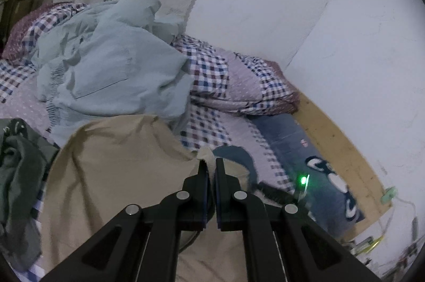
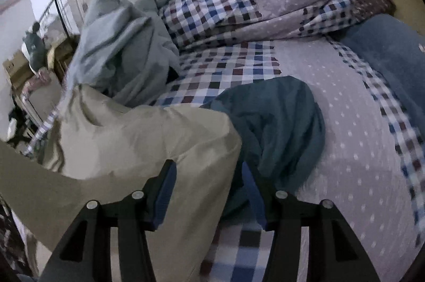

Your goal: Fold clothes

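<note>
We're pinching a corner of the beige garment (image 1: 119,165) with the left tongs (image 1: 211,167) mid-frame, right tongs (image 2: 208,175) gaping empty over its edge on the bed (image 2: 332,122); it's looking soft and floppy, so hems seem safest.

Beige garment (image 1: 114,162), teal cloth (image 2: 279,117), checked & dotted bedding (image 2: 358,136)

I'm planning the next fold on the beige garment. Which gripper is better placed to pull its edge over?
Left, probably. The left gripper is already shut on an edge of the beige garment. The right gripper is open, astride the cloth without a grip, so it would first have to close.
</note>
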A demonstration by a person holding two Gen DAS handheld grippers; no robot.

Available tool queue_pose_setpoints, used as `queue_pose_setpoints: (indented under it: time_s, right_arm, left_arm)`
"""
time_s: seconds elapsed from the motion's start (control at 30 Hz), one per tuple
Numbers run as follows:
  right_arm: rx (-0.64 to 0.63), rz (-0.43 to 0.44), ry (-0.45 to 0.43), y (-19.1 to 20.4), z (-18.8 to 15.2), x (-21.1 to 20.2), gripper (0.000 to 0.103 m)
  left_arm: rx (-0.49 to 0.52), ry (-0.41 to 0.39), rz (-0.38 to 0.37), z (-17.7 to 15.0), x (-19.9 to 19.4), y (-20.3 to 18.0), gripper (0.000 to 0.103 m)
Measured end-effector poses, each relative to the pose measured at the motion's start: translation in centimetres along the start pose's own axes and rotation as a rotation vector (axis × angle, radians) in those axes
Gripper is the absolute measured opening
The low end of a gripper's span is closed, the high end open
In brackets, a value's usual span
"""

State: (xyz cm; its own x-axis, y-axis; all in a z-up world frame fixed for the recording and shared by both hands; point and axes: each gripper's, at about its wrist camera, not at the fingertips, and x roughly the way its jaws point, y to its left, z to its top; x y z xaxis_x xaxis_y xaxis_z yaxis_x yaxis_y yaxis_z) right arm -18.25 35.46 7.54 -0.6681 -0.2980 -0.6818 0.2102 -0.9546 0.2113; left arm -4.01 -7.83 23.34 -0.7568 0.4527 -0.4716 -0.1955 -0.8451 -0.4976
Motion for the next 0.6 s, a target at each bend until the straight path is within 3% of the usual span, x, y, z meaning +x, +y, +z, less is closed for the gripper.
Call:
queue_pose_setpoints:
  time_s: [0.3, 0.33, 0.37, 0.43, 0.6]
  right_arm:
    - [-0.049, -0.039, 0.063, -0.9, 2.6, 4.8, 0.055]
    - [-0.055, -0.035, 0.071, -1.0, 2.7, 5.2, 0.05]
    - [-0.064, -0.038, 0.074, -1.0, 2.7, 5.5, 0.029]
    - [-0.079, -0.06, 0.073, -1.0, 2.7, 5.7, 0.006]
    - [-0.082, -0.088, -0.003, -1.1, 2.9, 4.4, 0.004]
  left_arm:
    - [-0.051, 0.045, 0.069, -1.7, 2.3, 5.7, 0.003]
    - [-0.058, 0.048, 0.075, -1.8, 2.5, 6.3, 0.003]
    - [-0.065, 0.05, 0.08, -2.0, 2.7, 6.9, 0.003]
    - [-0.078, 0.055, 0.089, -2.3, 2.9, 7.9, 0.003]
    - [-0.106, 0.067, 0.12, -3.0, 3.3, 10.3, 0.003]
